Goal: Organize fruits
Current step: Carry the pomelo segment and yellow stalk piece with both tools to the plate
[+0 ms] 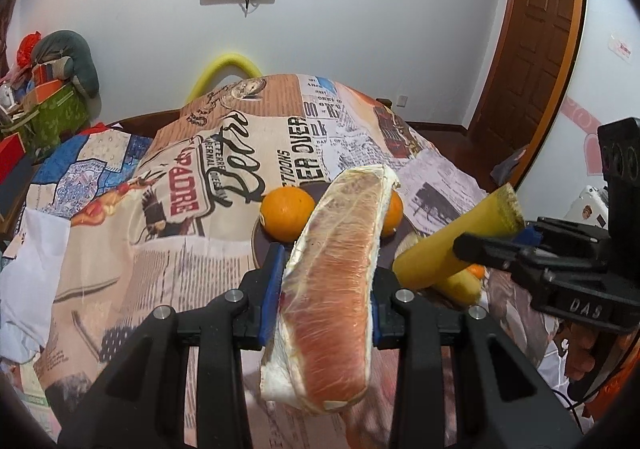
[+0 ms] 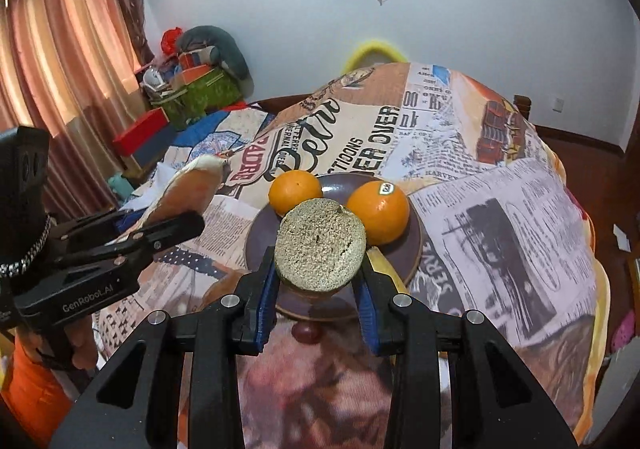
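1. I read the left gripper [image 1: 326,289] as clamped on a pomelo wedge [image 1: 334,281]: the blue pads press both sides of the wedge, pink flesh facing the camera, white pith along the edges, and the wedge stands on end, leaning to the right.
2. From the right wrist view, the left gripper [image 2: 160,225] is held level, raised above the bedspread [image 2: 500,217], pointing right toward the plate [image 2: 404,261]. The wedge [image 2: 188,189] sticks up and away from its fingers, just left of the plate.
3. The right gripper [image 2: 320,281] is closed on a yellow cylindrical fruit piece [image 2: 320,245]; I cannot name the fruit. Its cut, speckled end faces the camera, over the near part of the plate.
4. From the left wrist view, the right gripper [image 1: 516,245] comes in from the right, roughly level, with the yellow piece [image 1: 452,241] held crosswise, cut end up and to the right.
5. Two oranges [image 2: 295,191] sit on the dark plate, the right one [image 2: 378,211] bearing a sticker.
6. A second yellow piece [image 1: 460,285] lies beneath the held one; whether on the plate I cannot tell.
7. A small dark red fruit [image 2: 306,331] lies on the bedspread, near of the plate.
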The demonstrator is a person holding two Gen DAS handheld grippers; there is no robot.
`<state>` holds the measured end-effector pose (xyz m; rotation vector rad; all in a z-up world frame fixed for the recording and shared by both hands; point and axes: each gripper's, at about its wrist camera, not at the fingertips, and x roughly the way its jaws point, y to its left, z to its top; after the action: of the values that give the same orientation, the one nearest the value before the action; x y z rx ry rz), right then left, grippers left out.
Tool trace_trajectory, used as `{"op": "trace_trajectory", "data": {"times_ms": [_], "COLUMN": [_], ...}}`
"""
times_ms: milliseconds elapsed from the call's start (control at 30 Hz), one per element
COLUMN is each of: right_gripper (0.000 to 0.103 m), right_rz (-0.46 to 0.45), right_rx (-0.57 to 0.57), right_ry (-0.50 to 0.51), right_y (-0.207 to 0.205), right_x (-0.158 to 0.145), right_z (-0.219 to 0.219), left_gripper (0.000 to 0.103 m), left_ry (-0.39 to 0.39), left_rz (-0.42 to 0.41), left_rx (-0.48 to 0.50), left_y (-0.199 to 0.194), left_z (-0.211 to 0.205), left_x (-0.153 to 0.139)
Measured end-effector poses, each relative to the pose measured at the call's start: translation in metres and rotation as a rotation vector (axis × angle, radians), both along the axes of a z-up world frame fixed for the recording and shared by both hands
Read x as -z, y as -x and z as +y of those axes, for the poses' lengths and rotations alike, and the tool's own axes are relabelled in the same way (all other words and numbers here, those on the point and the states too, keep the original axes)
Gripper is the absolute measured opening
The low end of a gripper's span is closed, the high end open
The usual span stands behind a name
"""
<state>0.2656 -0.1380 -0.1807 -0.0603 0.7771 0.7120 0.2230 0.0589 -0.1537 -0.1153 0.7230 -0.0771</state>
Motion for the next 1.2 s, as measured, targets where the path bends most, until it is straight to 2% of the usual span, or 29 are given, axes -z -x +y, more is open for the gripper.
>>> {"op": "trace_trajectory", "data": {"times_ms": [533, 767, 1100, 1200], "right_gripper": [0.032, 0.033, 0.034, 0.038], "right_rz": [0.062, 0.088, 0.064, 0.059], "right_rx": [-0.101, -0.117, -0.100, -0.090], "right_ry": [0.115, 0.118, 0.123, 0.129], "right_y": [-0.045, -0.063, -0.077, -0.079], "right_x": [0.028, 0.034, 0.033, 0.033], "right_z": [0.041, 0.050, 0.057, 0.056], "left_gripper": [0.035, 0.035, 0.035, 0.035], "left_ry": [0.025, 0.027, 0.067, 0.066], "left_rz": [0.044, 0.050, 0.067, 0.077], "left_rx": [-0.008, -0.003, -0.002, 0.002], "left_y": [-0.058, -0.074, -0.099, -0.104], "left_z": [0.015, 0.015, 0.019, 0.017], "left_x": [0.030, 0.035, 0.042, 0.045]}}
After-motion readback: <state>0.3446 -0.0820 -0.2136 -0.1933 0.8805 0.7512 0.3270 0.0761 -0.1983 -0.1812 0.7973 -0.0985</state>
